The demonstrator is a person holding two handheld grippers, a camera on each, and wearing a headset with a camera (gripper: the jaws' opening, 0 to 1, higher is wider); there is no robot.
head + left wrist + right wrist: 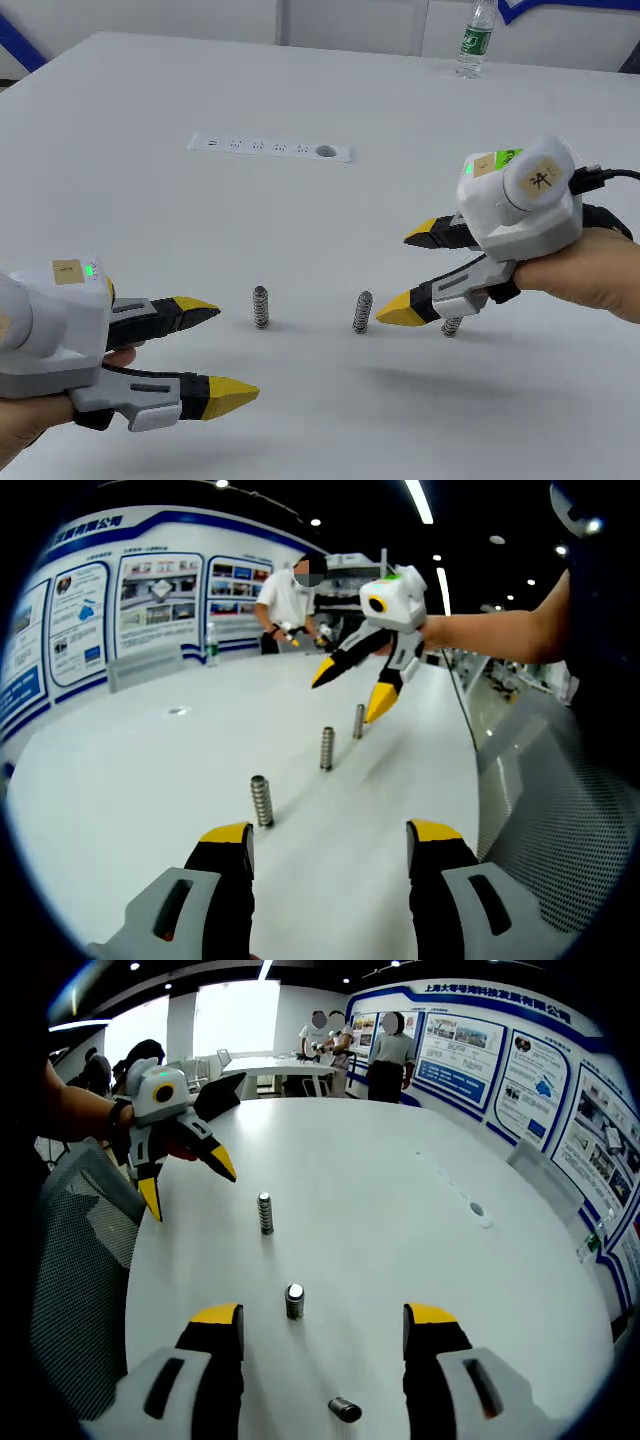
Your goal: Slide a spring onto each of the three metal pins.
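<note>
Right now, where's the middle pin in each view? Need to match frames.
Head view: middle pin, lower centre, just left of the right gripper's lower tip.
Left gripper view: middle pin, near centre, second of three going away.
Right gripper view: middle pin, below centre, just above this gripper's tips.
Shared landmark: the two outer pins flank it in all three views.

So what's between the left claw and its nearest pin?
Nothing: bare table runs from the left claw to that pin, seen in the left gripper view.
</note>
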